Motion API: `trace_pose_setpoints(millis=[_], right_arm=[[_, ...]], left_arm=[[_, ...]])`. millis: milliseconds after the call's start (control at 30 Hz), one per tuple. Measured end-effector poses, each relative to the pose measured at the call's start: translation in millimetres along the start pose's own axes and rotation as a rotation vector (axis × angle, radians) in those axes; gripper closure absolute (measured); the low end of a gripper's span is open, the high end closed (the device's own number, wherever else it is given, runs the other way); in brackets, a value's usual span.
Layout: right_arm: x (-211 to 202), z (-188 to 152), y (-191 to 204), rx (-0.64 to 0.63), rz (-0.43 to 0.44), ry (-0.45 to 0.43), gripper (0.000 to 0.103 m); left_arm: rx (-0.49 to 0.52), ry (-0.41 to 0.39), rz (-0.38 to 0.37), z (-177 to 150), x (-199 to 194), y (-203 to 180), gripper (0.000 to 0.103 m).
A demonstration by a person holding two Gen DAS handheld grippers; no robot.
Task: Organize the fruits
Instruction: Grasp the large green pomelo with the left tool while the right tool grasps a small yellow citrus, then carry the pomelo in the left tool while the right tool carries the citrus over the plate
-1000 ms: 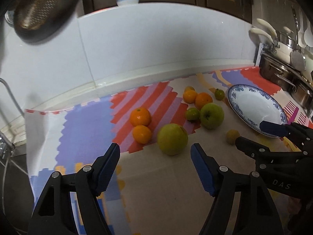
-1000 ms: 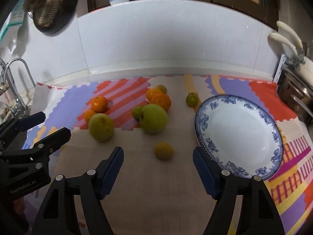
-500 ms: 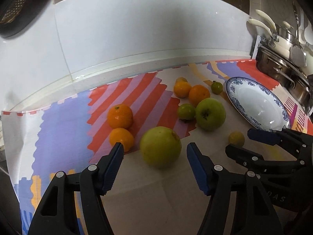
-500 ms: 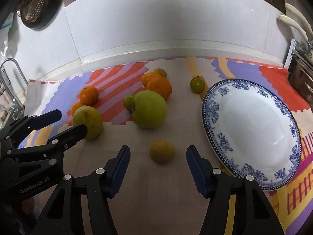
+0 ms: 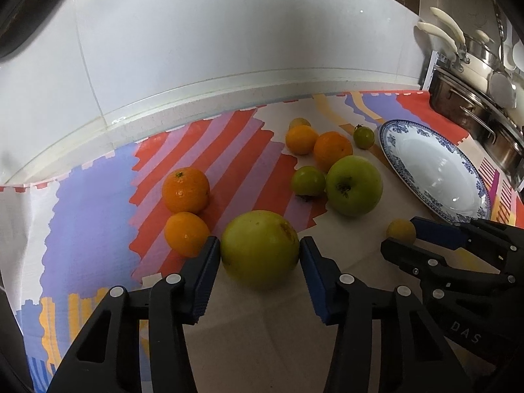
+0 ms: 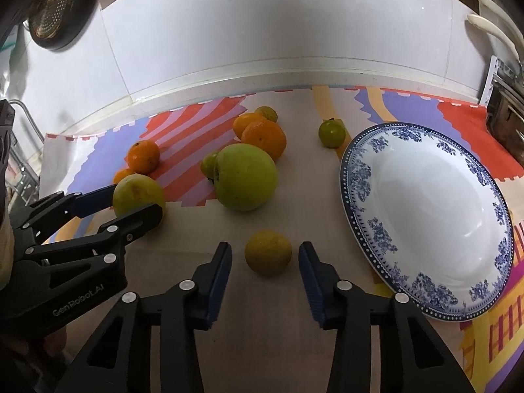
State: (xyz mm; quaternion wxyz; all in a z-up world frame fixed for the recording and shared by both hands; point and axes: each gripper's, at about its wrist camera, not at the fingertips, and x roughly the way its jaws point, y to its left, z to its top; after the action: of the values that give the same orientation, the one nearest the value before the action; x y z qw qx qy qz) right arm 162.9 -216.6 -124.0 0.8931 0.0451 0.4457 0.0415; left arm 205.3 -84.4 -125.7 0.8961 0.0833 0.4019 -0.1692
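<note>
left gripper [image 5: 258, 249] has just been closing and its 2 blue pads now sit against the sides of a large yellow-green fruit [image 5: 260, 249] on the patterned mat [image 5: 91, 216] — pinching it, with 2 oranges [image 5: 185, 190] just beside its left finger. right gripper [image 6: 265, 255] has been closing too, yet a slim gap shows on each side of the small yellow fruit [image 6: 268, 252] between its pads, so it is not gripping. a bigger green apple [image 6: 245, 177] lies behind, and the blue-rimmed plate [image 6: 357, 177] sits empty to the right.
</note>
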Motion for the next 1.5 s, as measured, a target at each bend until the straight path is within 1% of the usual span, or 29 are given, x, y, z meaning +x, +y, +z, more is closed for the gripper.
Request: trace_pose_setpoints(millis=[100,133,300,600,1100,1333,1500], right_arm=[[-0.3,0.2,1.2,-0.010,-0.002,-0.005,0.071],[-0.8,0.2,1.7,-0.013,-0.002,-0.007,0.072],[-4.2,0.2,2.0,-0.013,0.005,-0.017,0.072],[-21.0,2.7,4.5,-0.023,0.017,-0.058,0.072],[-87.9,-2.2,14.6,-0.045,0.022,-0.181,0.072],[-119.8,-7.8,10.4,-0.035,0.015,-0.238,0.072],[-139.5,-12.4,2.1,-0.021,0.002,-0.267,0.072]], left_arm=[[0.001,-0.002,0.000,-0.3,-0.3,-0.3,0.054],[0.001,-0.002,0.000,-0.2,-0.6,-0.4,0.054],[0.007,-0.004,0.000,-0.9,-3.3,-1.7,0.054],[0.005,-0.045,0.004,0.9,-27.7,-3.6,0.054],[0.004,-0.147,0.011,1.8,-91.4,-17.8,0.054],[0.034,-0.193,0.009,-0.2,-118.9,-33.7,0.054],[0.059,-0.228,0.002,2.2,-131.8,-49.2,0.054]])
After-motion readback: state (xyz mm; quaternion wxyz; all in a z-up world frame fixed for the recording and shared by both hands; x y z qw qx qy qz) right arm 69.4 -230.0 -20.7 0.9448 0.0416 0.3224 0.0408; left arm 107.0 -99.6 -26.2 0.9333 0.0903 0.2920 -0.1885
